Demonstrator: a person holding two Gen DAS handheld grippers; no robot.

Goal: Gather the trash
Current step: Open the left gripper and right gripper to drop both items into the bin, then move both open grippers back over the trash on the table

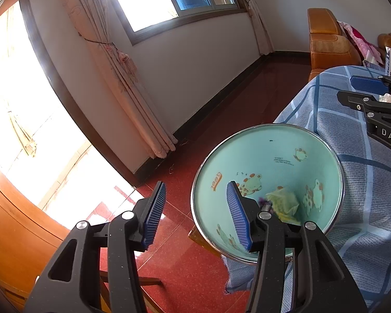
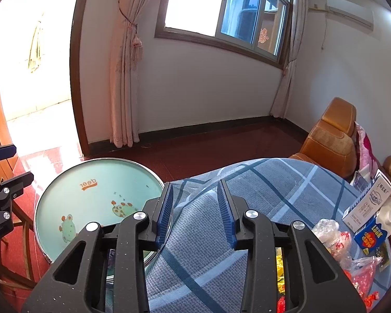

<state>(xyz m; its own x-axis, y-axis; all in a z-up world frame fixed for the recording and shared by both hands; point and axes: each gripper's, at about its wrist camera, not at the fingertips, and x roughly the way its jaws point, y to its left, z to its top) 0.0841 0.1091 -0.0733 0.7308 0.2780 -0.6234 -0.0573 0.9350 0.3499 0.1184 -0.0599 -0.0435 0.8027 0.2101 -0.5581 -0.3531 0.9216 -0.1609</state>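
A mint-green trash bin with cartoon animals and a metal rim stands beside the table; it also shows in the right wrist view. Crumpled yellow-green trash lies at its bottom. My left gripper is open and empty, its right finger over the bin mouth. My right gripper is open and empty above the blue plaid tablecloth, next to the bin. Trash lies on the table at right: a clear plastic bag, a red-pink wrapper, a white carton and a blue box.
An orange-brown sofa with pink cloth stands behind the table. A wooden stool frame is under the bin side. Red tiled floor, a curtained window wall and a bright doorway lie beyond.
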